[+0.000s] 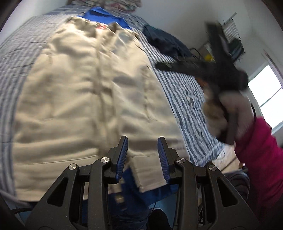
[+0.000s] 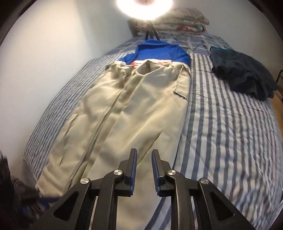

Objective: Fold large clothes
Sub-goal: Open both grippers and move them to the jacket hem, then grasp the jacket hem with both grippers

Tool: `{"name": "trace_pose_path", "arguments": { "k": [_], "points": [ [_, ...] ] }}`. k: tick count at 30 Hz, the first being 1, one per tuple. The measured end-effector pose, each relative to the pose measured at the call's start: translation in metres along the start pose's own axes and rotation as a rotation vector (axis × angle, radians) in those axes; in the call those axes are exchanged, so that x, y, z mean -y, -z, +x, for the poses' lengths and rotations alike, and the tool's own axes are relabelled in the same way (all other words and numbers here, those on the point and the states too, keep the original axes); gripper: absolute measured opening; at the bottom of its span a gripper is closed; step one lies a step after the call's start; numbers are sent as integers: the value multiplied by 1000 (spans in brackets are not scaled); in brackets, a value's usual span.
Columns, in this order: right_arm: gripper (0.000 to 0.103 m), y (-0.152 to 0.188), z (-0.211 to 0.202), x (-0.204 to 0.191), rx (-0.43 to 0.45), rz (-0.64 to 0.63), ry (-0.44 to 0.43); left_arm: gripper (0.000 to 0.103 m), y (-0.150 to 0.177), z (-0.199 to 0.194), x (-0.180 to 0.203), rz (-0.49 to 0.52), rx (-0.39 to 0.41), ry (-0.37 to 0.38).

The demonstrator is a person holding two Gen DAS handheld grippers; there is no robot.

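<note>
Beige trousers (image 1: 88, 97) (image 2: 132, 109) lie lengthwise on the striped bed cover (image 1: 185, 92) (image 2: 221, 132). Their far end overlaps a blue garment (image 1: 104, 16) (image 2: 159, 51) with red print. My left gripper (image 1: 143, 141) hovers over the near hem, jaws apart, pads touching nothing; the hem edge hangs below and behind them. My right gripper (image 2: 144, 154) is above the near part of the trousers, with a narrow empty gap between its pads. In the left wrist view it is a dark blur (image 1: 159, 66) over the bed, held by a hand in a magenta sleeve (image 1: 261, 150).
A crumpled dark navy garment (image 1: 164, 40) (image 2: 242, 74) lies on the bed's right side. Folded pillows (image 2: 173, 21) are stacked at the head, under a bright lamp (image 2: 144, 7). A white wall (image 2: 53, 53) runs along the left. A shelf (image 1: 231, 40) and window (image 1: 265, 92) stand to the right.
</note>
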State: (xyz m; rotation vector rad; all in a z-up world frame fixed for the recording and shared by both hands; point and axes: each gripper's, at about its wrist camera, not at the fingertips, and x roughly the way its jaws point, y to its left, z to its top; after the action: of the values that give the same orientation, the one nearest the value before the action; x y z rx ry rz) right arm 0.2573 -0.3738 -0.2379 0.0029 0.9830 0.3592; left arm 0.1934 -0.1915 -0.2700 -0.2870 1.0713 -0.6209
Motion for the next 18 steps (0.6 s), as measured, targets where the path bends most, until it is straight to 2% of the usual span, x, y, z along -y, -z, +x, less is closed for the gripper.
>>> {"name": "trace_pose_path", "arguments": {
  "k": [2,4,6,9,11,12,14,16,18],
  "points": [
    [16,-2,11,4,-7,-9,9,35,3,14,6,34,-25,8],
    [16,-1,33,11,-38,-21,53,35,9,26,10,61,-42,-14],
    [10,4,50,21,-71,-6,53,35,14,34,11,84,-46,-28],
    [10,3,54,20,-52,-20,55,35,21,39,17,160,-31,-53],
    [11,0,51,15,-67,-37,76,35,18,37,18,153,-36,-47],
    [14,-2,47,13,-65,-33,77,35,16,33,18,136,-41,-28],
    [15,-5,30,6,-13,-8,2,35,13,20,15,116,-29,-2],
    [15,-5,22,-5,13,-16,-28,35,12,-1,11,104,9,9],
    [15,-2,26,-22,-8,-43,-64,35,12,-24,4,90,46,2]
  ]
}}
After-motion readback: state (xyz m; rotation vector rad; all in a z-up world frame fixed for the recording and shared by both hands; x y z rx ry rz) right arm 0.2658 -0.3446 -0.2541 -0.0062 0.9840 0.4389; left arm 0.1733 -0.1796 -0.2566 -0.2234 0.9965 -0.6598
